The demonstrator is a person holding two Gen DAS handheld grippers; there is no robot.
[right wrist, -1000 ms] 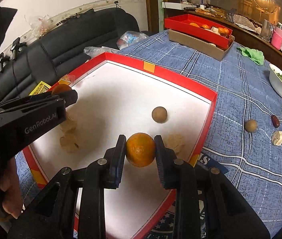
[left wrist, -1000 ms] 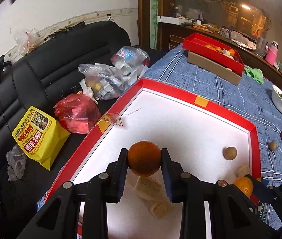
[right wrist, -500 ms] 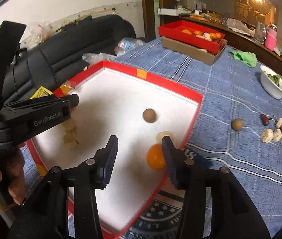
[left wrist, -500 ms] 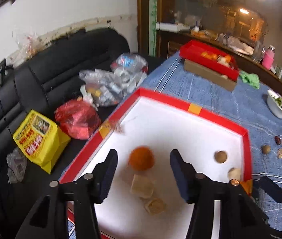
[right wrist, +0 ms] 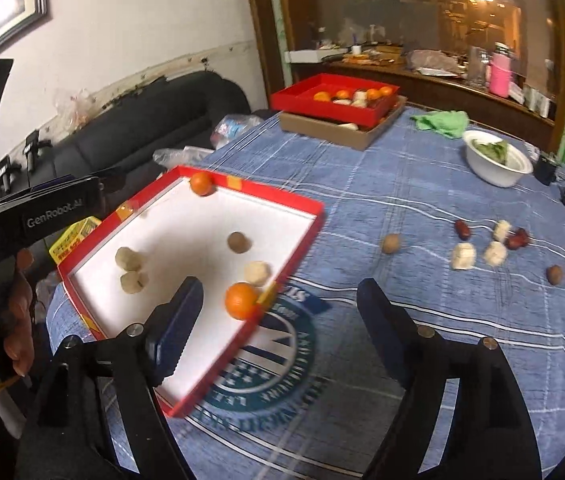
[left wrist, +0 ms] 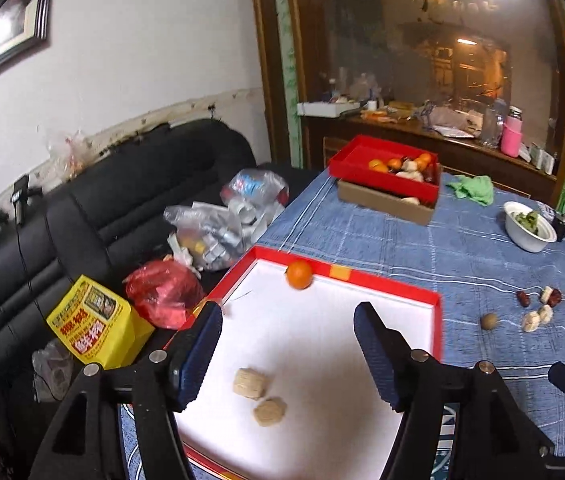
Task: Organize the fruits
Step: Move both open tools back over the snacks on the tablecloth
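Right wrist view: two oranges (right wrist: 241, 301) in red tray (right wrist: 282, 199), glossy, round
Right hand-held gripper (right wrist: 278, 320): wide, just opening, empty
Left hand-held gripper (left wrist: 286, 350): wide, just opening, empty

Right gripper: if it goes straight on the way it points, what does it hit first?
Probably the blue checked tablecloth, just past the red-rimmed white tray; nothing lies between the open right gripper and it. Depth uncertain.

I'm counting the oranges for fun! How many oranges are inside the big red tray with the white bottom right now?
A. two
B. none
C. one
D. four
A: in the right wrist view one orange sits at the far corner of the red tray and another orange lies by its near right wall.
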